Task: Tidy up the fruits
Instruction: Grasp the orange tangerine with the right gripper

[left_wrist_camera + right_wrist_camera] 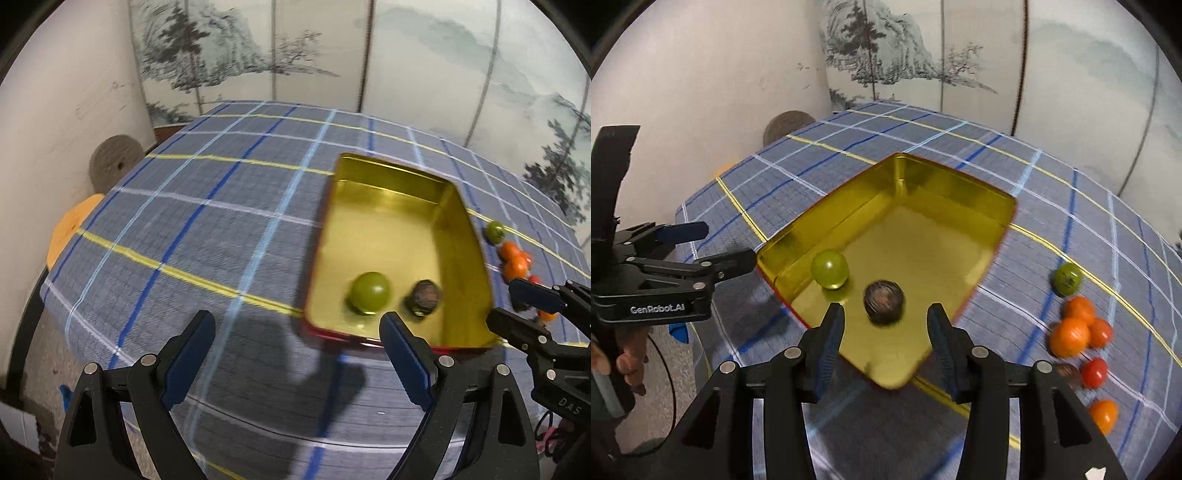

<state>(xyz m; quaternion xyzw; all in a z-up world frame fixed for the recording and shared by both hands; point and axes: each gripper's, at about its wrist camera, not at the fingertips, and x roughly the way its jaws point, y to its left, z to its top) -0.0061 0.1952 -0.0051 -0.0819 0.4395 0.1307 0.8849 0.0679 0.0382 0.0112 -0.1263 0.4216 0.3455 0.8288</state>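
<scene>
Two grippers hang above the checked tablecloth (184,206), both empty. We see our left gripper (297,325) spread wide with only cloth between its pads. Our right gripper (885,315) stands partly open, its fingers clear of the dark brown fruit (884,302) just ahead at twelve o'clock. That fruit lies in the gold tin (923,236) beside a green fruit (829,268) at ten o'clock. At three o'clock, outside the tin, we see orange fruits (1071,334), a red fruit (1094,372) and another green one (1067,277).

Blue plaid tablecloth (221,229), painted landscape screen (295,55), grey disc (112,160), orange disc (70,229) by white wall (55,110)
</scene>
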